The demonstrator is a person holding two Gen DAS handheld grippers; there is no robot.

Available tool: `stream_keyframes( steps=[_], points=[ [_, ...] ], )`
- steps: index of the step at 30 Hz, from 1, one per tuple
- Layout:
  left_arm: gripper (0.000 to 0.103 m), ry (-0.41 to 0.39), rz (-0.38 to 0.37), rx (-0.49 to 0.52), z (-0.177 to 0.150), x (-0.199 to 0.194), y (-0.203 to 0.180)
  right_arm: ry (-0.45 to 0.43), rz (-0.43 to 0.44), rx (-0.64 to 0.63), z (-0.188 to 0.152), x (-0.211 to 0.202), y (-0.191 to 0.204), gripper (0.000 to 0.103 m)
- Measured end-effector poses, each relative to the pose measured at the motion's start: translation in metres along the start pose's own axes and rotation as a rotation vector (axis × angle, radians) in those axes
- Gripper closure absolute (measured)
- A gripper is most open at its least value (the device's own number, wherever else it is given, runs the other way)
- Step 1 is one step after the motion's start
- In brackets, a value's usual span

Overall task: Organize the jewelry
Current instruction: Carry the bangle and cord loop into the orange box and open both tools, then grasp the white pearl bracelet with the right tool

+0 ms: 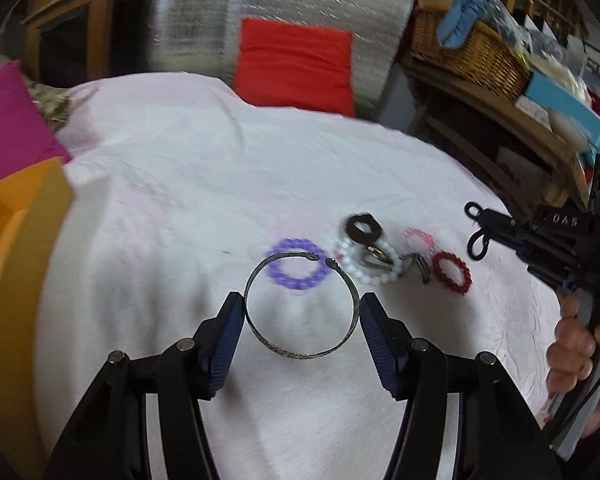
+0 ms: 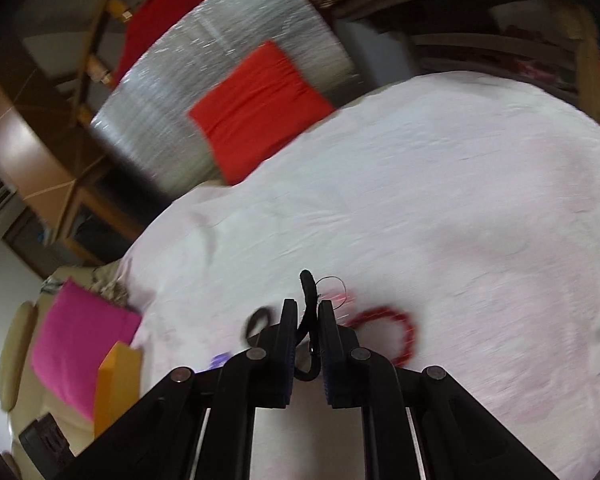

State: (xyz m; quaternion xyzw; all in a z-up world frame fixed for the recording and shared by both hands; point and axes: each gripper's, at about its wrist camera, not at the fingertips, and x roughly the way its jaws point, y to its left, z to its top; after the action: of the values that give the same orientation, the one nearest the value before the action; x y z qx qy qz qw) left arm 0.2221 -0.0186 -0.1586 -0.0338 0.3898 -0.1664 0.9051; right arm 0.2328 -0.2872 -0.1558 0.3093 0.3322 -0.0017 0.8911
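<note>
Metal bangle (image 1: 300, 304) sits clamped between the left hand-held gripper (image 1: 302, 312) pads.

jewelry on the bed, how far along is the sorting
Nothing looks sorted yet. In hand: the left tool holds a metal bangle; the right tool pinches a black cord piece. Left on the sheet: purple, white and red bead bracelets.
</note>
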Motion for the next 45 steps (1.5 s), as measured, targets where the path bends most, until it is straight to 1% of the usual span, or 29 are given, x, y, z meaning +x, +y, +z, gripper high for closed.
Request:
stream_keyframes(
  steps=[3,5,9,11,13,15,17,18,21,23,25,27,28,29,31,32,33,34,37,40,43,45],
  points=[
    [0.042,-0.046,0.062,-0.019,0.002,-0.023,0.012,0.022,0.058,-0.041,-0.014,0.006,0.031,0.091],
    [0.042,-0.088,0.118,-0.041,0.0,-0.045,0.025,0.038,0.089,-0.063,-0.023,0.011,0.05,0.091],
    [0.042,-0.173,0.225,-0.089,-0.005,-0.09,0.056,0.118,0.192,-0.097,-0.048,0.027,0.097,0.091],
    [0.042,-0.214,0.304,-0.138,-0.012,-0.113,0.08,0.157,0.241,-0.122,-0.062,0.036,0.122,0.091],
    [0.042,-0.235,0.381,-0.201,-0.02,-0.13,0.107,0.205,0.309,-0.136,-0.079,0.044,0.15,0.091],
    [0.042,-0.235,0.447,-0.253,-0.028,-0.139,0.13,0.251,0.365,-0.177,-0.1,0.053,0.184,0.091],
    [0.042,-0.219,0.512,-0.316,-0.038,-0.143,0.157,0.291,0.397,-0.233,-0.119,0.062,0.217,0.091],
    [0.042,-0.203,0.535,-0.358,-0.044,-0.144,0.173,0.308,0.407,-0.254,-0.127,0.067,0.23,0.091],
    [0.042,-0.163,0.596,-0.432,-0.057,-0.14,0.2,0.364,0.434,-0.299,-0.15,0.088,0.275,0.091],
    [0.042,-0.133,0.608,-0.462,-0.061,-0.135,0.21,0.392,0.435,-0.314,-0.162,0.102,0.297,0.091],
    [0.041,-0.107,0.613,-0.491,-0.066,-0.133,0.217,0.423,0.406,-0.33,-0.175,0.114,0.312,0.09],
    [0.041,-0.09,0.639,-0.504,-0.071,-0.131,0.218,0.44,0.383,-0.348,-0.187,0.127,0.323,0.088],
    [0.041,-0.087,0.644,-0.508,-0.072,-0.132,0.221,0.444,0.369,-0.353,-0.192,0.131,0.327,0.087],
    [0.041,-0.087,0.65,-0.512,-0.07,-0.132,0.222,0.458,0.354,-0.348,-0.195,0.136,0.328,0.084],
    [0.04,-0.1,0.661,-0.511,-0.068,-0.132,0.224,0.476,0.358,-0.316,-0.195,0.141,0.325,0.071],
    [0.036,-0.106,0.669,-0.508,-0.068,-0.132,0.223,0.467,0.357,-0.304,-0.193,0.139,0.322,0.067],
    [0.034,-0.113,0.676,-0.503,-0.065,-0.13,0.225,0.455,0.362,-0.298,-0.189,0.136,0.317,0.058],
    [0.033,-0.119,0.681,-0.496,-0.064,-0.129,0.223,0.438,0.373,-0.287,-0.185,0.127,0.312,0.051],
    [0.033,-0.144,0.695,-0.458,-0.057,-0.128,0.209,0.376,0.376,-0.26,-0.162,0.108,0.293,0.051],
    [0.033,-0.164,0.694,-0.403,-0.048,-0.123,0.191,0.326,0.354,-0.255,-0.141,0.087,0.267,0.051],
    [0.033,-0.198,0.687,-0.337,-0.04,-0.117,0.166,0.312,0.321,-0.206,-0.12,0.069,0.226,0.051],
    [0.033,-0.214,0.672,-0.287,-0.034,-0.11,0.146,0.287,0.284,-0.17,-0.107,0.055,0.195,0.051]
  ],
)
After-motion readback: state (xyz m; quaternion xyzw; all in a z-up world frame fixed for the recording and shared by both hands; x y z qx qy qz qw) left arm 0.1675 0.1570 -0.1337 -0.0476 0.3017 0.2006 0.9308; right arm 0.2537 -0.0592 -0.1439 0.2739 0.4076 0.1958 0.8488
